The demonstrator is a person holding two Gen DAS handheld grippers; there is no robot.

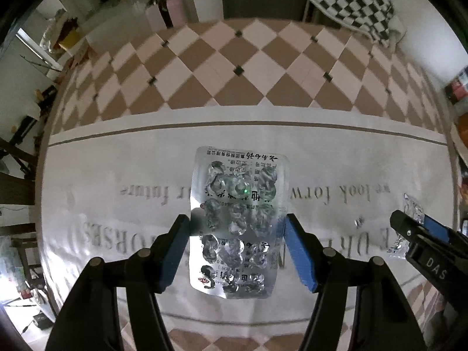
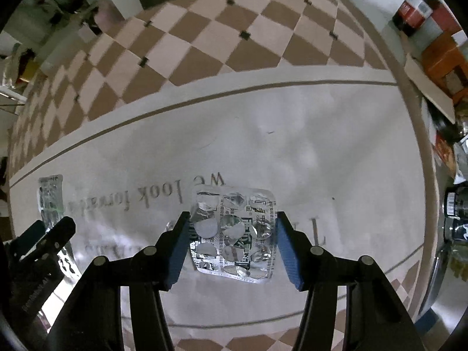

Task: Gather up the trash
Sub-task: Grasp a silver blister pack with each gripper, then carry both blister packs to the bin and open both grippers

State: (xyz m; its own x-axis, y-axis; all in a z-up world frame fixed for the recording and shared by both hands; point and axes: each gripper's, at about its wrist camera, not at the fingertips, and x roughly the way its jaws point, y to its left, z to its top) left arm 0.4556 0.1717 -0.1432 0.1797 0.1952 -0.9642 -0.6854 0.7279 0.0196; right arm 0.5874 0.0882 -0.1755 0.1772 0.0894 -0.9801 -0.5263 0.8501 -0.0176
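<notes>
Two hand-held grippers point almost straight down over a white cloth (image 1: 117, 158) printed with grey lettering, which covers a table with a brown and cream checked pattern. Between the blue pads of the left gripper (image 1: 237, 248) sits a long, empty foil blister pack (image 1: 238, 219), its pill pockets crushed and torn; both pads press against its long edges, so the fingers are pinching it at about mid-length, with the upper half standing out beyond the fingertips. The right gripper (image 2: 232, 245) holds a shorter, squarer blister pack (image 2: 234, 234) in the same way, each blue pad touching one side edge, the pack's far end reaching just past the fingertips. In each wrist view the other gripper shows at the outer edge with its own silver pack. Both packs look very light, thin and springy, a stiff foil sheet that would likely bow or buckle under a hard squeeze and could pop out sideways from an edge-on hold. Their smooth, shiny faces are probably slippery. Gripping across the flat faces near the middle would seem surer than edge to edge, with gentle pressure only. Whether the packs are clear of the cloth cannot be told.
</notes>
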